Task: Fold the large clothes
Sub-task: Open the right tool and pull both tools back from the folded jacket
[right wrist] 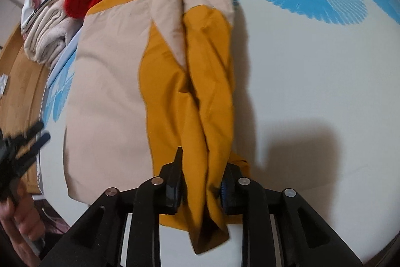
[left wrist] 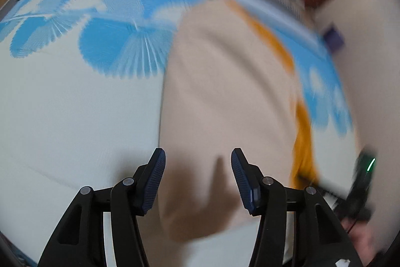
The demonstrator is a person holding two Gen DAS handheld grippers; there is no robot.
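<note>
On a bed with a blue-patterned sheet [right wrist: 312,71], the right gripper [right wrist: 201,182] clamps the mustard sleeve [right wrist: 212,81] of a beige-and-mustard garment [right wrist: 107,81], stretched lengthwise away from it; the left gripper [left wrist: 197,179] hovers open-jawed over the beige body.

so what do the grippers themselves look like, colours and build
Both match: the left gripper and right gripper have matte black linkage arms with round silver pivot pins and slotted cutouts near the base. The jaws carry dark blue ribbed pads. In the left wrist view the other gripper's body shows a small green light. A bare hand holds the left one; no sleeve is visible.
</note>
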